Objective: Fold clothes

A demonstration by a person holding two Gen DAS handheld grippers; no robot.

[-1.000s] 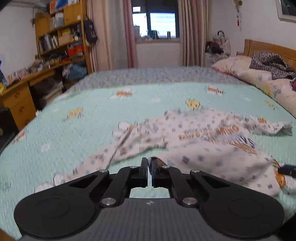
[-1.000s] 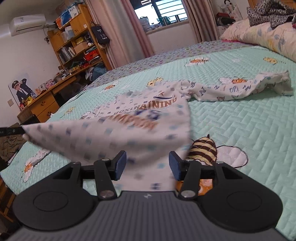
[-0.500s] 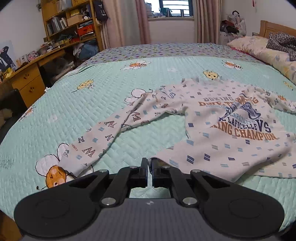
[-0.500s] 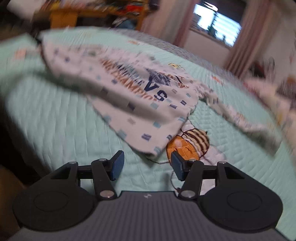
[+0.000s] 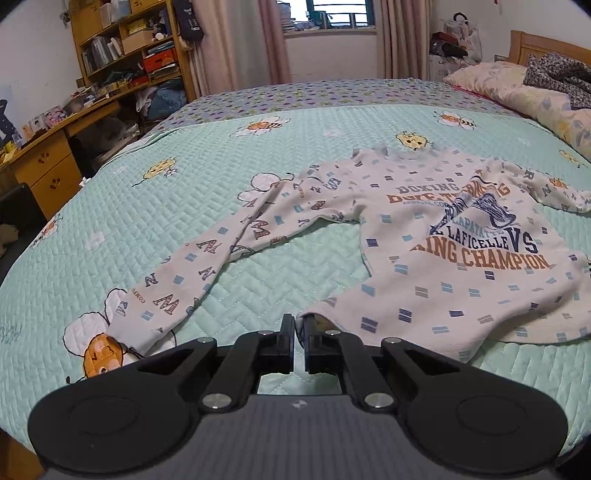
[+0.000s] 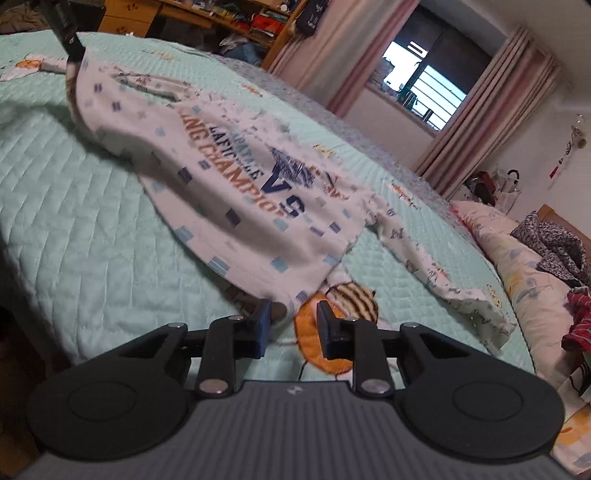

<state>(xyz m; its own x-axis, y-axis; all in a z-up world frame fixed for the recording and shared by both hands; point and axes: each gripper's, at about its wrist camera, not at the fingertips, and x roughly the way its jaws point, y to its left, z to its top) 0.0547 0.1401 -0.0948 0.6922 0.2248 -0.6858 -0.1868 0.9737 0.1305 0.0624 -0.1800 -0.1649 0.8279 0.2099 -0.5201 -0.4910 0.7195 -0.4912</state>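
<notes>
A white long-sleeved shirt (image 5: pixel 443 258) printed with small squares and "BOXING CHAMPION" lies front up on the mint quilted bed (image 5: pixel 147 221). Its left sleeve (image 5: pixel 207 266) stretches toward the near left. My left gripper (image 5: pixel 299 325) is shut on one hem corner. In the right wrist view that same gripper (image 6: pixel 68 33) holds the corner slightly off the quilt at the top left. The shirt (image 6: pixel 240 192) slopes down to my right gripper (image 6: pixel 293 317). Its jaws are closing, with the other hem corner just at the left finger (image 6: pixel 264 325) and not pinched.
Pillows (image 5: pixel 517 88) with a dark patterned garment (image 5: pixel 554 74) lie along the headboard side on the right. A wooden desk with drawers (image 5: pixel 48 173) and shelves (image 5: pixel 125 48) stands past the bed's left edge. The bed's near edge drops off at the lower left (image 6: pixel 22 314).
The shirt, held up and bunched a second ago, has come down spread on the quilt. My right gripper has rolled and its jaws have narrowed. The left gripper sank a little.
</notes>
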